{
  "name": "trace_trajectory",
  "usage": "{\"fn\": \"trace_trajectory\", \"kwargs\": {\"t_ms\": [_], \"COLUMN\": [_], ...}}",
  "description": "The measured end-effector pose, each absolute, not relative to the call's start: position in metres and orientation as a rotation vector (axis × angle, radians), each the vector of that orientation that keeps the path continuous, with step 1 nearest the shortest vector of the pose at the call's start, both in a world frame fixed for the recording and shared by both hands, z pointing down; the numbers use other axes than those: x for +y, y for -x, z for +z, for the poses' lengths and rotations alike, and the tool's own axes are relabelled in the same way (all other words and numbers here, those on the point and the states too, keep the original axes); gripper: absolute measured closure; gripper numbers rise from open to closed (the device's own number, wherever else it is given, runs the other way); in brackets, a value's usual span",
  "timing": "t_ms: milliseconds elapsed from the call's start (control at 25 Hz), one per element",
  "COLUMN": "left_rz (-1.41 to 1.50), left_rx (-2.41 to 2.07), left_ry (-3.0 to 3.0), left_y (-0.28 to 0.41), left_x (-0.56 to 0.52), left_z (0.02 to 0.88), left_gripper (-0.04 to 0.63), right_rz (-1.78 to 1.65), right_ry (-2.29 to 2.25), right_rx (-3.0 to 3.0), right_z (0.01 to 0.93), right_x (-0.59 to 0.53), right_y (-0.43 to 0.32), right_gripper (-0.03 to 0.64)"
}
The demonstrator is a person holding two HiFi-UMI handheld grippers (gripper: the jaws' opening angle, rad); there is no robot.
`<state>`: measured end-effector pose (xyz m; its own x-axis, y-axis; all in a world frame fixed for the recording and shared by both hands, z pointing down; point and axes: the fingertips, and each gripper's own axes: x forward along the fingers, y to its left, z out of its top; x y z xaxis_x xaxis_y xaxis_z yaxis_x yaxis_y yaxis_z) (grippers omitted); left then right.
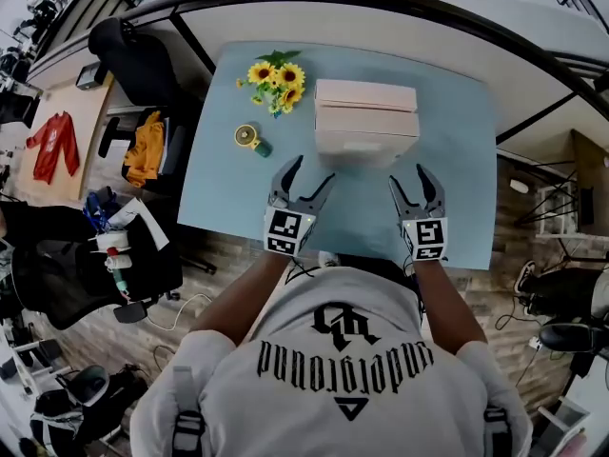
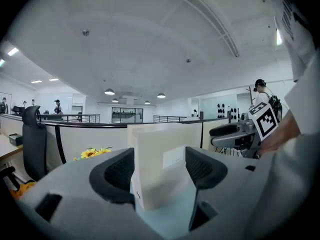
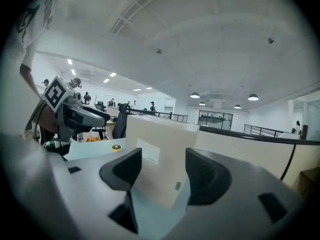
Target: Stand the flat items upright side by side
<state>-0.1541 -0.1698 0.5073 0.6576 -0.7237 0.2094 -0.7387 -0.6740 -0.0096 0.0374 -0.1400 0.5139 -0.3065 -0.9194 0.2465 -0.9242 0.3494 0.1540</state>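
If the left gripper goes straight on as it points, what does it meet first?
Most likely the near face of the pale upright boxes, centred between the open jaws of the left gripper. Nothing shows in between; the gap is hard to judge.

The flat items (image 1: 366, 120) are slim, pale cream cartons standing upright on edge, packed face to face in one tight block near the middle of the light blue tabletop (image 1: 457, 188). Seams along the block's top show at least two of them, though the exact count is unclear. The broad face nearest the person carries a small white label (image 2: 173, 157).
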Motion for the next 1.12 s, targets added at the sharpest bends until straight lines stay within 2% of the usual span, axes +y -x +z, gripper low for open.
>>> {"fn": "trace_trajectory", "kwargs": {"t_ms": [120, 280, 520, 640, 1120], "left_rz": [0.254, 0.219, 0.15, 0.129, 0.097], "left_rx": [-1.213, -1.199, -1.218, -1.232, -1.281], "left_ry": [-2.798, -2.799, -2.806, -2.813, -2.829], "left_y": [0.153, 0.148, 0.14, 0.127, 0.069], "left_x": [-0.157, -0.141, -0.117, -0.095, 0.024], "left_z": [0.488, 0.472, 0.446, 0.434, 0.413], "left_gripper": [0.308, 0.391, 0.554, 0.595, 0.597], "right_rz": [-0.019, -0.048, -0.136, -0.141, -0.098], "right_ry": [-1.606, -1.55, -1.498, -1.48, -1.39], "right_rx": [-2.383, -2.469, -2.562, -2.585, -2.681], "right_z": [0.489, 0.461, 0.422, 0.415, 0.413], "right_x": [-0.126, -0.11, -0.085, -0.064, 0.054], "right_y": [-0.028, -0.021, -0.027, -0.041, -0.093], "right_gripper": [0.371, 0.459, 0.571, 0.612, 0.612]}}
